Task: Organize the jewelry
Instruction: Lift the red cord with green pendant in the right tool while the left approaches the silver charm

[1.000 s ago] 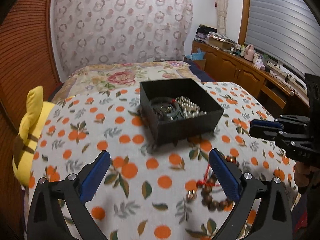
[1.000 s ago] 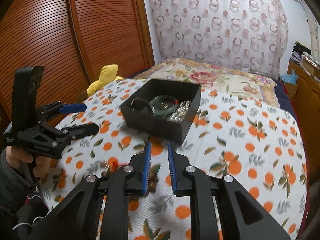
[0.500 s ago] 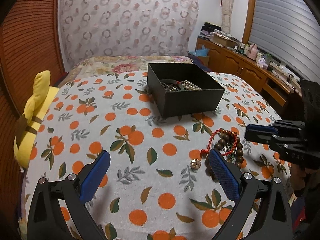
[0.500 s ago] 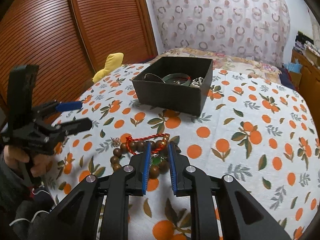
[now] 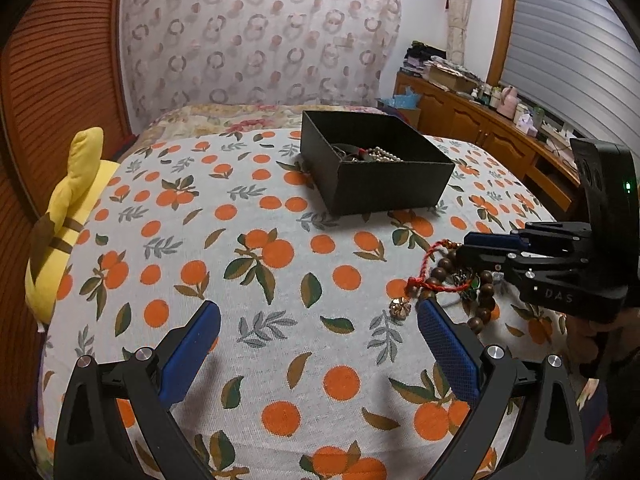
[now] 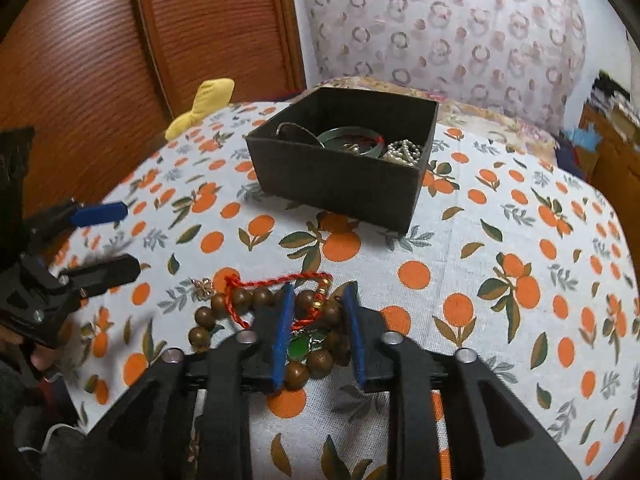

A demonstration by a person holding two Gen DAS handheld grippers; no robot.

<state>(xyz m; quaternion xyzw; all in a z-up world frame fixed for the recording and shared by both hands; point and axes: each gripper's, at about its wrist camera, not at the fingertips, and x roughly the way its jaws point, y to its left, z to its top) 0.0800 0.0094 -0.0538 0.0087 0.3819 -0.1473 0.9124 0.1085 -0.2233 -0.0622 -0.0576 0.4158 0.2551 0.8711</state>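
Only right wrist view shows green pendant (image 6: pixel 298 347) among beads (image 6: pixel 320 358).

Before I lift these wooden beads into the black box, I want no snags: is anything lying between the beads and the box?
Nothing visible does. Between the wooden bead bracelet and the black box lies only bare tablecloth. The right gripper, jaws closing, already straddles the beads.

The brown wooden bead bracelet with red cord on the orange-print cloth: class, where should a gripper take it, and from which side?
Grip the bunched beads of the brown wooden bead bracelet from above, fingers straddling the strand. It lies flat in a loose heap on the orange-print cloth, so no side offers an edge. The right gripper is already closing around it.
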